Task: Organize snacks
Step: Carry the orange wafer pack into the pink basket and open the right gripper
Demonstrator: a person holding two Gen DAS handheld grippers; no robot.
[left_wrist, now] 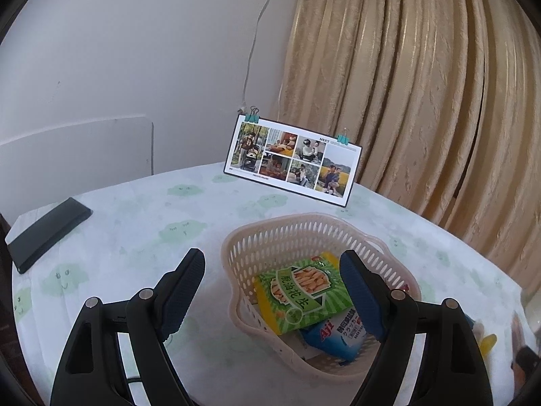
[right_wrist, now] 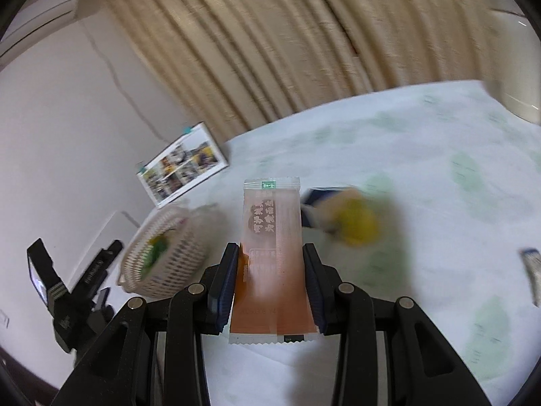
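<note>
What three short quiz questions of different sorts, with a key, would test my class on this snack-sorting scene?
1. True or false: the right claw is shut on an orange snack packet.
2. Multiple choice: what lies on top inside the basket? A) a green snack box B) a banana C) a mug
3. Fill in: the left claw is ____ and holds nothing.

Key
1. True: the packet sits clamped between both fingers.
2. A: the green snack box rests over a blue and white packet.
3. Open: its fingers stand wide apart above the basket's near side.
</note>
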